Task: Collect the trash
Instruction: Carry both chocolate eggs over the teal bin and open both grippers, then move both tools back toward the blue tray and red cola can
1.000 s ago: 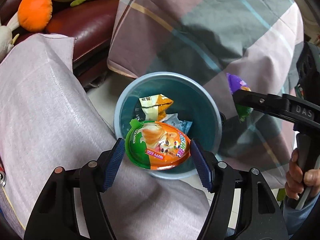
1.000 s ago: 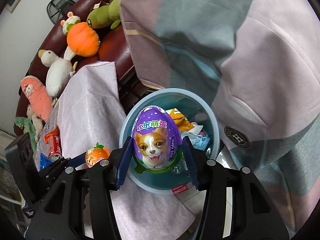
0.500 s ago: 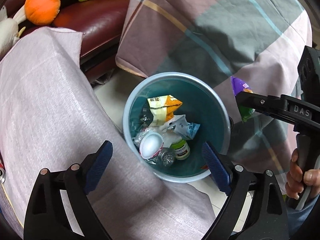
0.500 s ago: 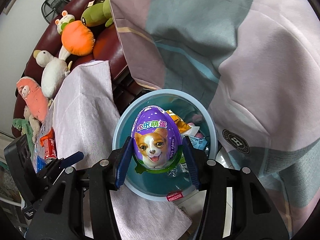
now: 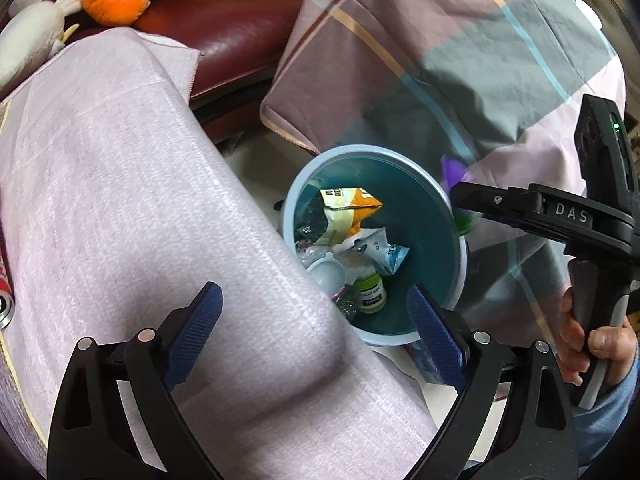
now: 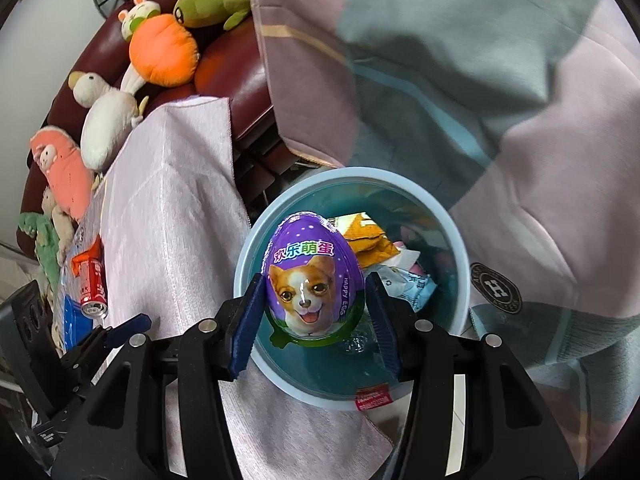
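Trash bin (image 5: 454, 236) holds wrappers (image 5: 346, 212), a small bottle (image 5: 370, 294).

Purple plastic egg package (image 6: 314, 276) at frame centre, printed with a tan-and-white puppy, green rim below. Round pale-blue bin (image 6: 460, 256) with teal inside. Orange-and-cream crumpled snack wrapper (image 5: 346, 212) within. Pinkish-lilac woven cloth (image 5: 120, 200) at left. Mauve, grey-teal and pink plaid blanket (image 5: 460, 60) upper right. Maroon leather sofa (image 5: 224, 40) upper left.
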Motion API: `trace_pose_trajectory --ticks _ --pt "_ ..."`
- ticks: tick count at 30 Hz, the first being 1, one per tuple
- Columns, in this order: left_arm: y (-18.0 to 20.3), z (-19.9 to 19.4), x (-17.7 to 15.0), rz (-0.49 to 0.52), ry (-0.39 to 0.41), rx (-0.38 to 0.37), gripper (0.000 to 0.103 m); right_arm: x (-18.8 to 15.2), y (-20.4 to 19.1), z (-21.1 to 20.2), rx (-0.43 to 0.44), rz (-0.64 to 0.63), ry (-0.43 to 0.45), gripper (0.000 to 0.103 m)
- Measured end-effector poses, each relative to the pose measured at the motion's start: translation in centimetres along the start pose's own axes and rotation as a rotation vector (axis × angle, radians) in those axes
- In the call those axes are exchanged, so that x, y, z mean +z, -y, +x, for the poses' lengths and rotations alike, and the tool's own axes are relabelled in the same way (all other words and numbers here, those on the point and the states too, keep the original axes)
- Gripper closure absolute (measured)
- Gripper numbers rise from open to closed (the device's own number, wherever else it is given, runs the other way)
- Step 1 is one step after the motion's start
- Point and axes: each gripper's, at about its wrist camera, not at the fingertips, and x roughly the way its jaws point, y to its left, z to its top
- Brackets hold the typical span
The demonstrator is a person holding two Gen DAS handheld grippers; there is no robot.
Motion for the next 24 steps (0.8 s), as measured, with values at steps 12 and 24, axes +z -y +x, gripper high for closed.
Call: trace_pose_trajectory --ticks 12,24 --pt "-3.2 -1.7 -1.1 -0.077 0.025 -0.016 0.008 -0.3 -1.8 0.7 -0.024 -0.005 -0.034 0.028" --pt "-7.9 -6.0 -3.9 -0.170 0.087 0.007 0.007 -1.7 -7.3 0.8 -0.017 -0.088 -0.072 0.027"
